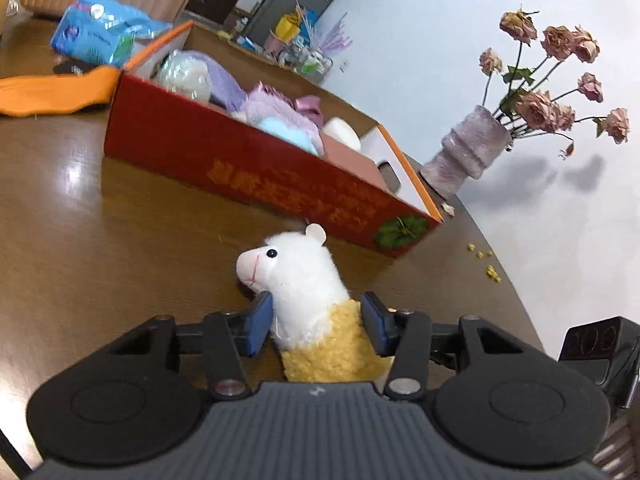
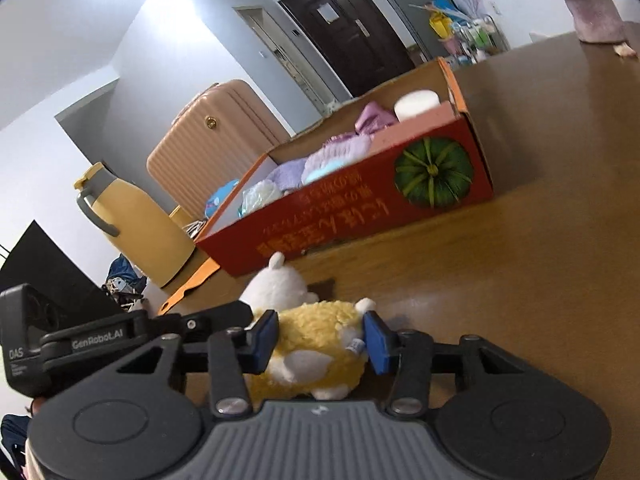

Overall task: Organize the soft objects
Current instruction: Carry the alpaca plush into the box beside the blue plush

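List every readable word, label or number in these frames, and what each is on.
"GenRobot.AI": left claw body, seen from the right wrist.
"DAS": same body; smaller print below unreadable.
Red box: orange characters, blurred and upside down, unreadable.
Blue packet: print blurred.

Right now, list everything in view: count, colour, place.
alpaca plush: one, white and yellow, on the table, between both grippers
cardboard box: one, red and orange, behind the plush, full of soft toys
soft toys: several, purple, blue, white, inside the box
vase of dried roses: one, lilac, past the box's end
tissue pack: one, blue, far table edge
jug: one, yellow, beside the box
suitcase: one, pink, behind the table
table: one, brown
left hand-held gripper: black, blue pads, pressing the plush's neck
right hand-held gripper: same, pressing its body
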Demonstrator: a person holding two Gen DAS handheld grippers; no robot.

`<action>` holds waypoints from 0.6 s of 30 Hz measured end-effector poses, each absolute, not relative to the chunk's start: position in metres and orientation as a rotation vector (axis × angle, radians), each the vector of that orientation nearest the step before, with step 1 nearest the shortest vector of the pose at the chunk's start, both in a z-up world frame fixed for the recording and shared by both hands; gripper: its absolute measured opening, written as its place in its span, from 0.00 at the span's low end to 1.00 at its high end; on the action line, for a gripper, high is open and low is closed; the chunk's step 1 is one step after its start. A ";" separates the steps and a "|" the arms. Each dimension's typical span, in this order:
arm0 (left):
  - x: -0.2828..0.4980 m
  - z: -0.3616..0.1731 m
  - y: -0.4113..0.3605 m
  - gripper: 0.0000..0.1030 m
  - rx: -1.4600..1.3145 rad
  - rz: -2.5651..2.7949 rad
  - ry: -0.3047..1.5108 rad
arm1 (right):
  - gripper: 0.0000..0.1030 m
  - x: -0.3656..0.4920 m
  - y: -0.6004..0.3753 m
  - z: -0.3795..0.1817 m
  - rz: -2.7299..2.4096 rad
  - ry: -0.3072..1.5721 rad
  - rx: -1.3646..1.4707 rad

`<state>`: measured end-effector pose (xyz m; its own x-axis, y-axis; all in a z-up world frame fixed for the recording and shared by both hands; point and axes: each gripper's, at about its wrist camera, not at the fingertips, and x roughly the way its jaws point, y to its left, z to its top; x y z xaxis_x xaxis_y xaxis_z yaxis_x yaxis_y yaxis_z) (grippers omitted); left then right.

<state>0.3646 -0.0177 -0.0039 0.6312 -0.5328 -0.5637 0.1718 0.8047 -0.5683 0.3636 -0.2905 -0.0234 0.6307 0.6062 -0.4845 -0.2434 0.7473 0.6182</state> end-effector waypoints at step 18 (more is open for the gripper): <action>0.343 0.052 -0.038 0.44 -0.472 -0.579 0.668 | 0.45 0.304 -0.317 0.031 0.502 0.612 0.517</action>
<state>0.3435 -0.0382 0.0522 0.6412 -0.6317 -0.4357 0.3421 0.7436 -0.5746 0.3036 -0.3167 0.0307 0.7097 0.5771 -0.4041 -0.2836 0.7591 0.5860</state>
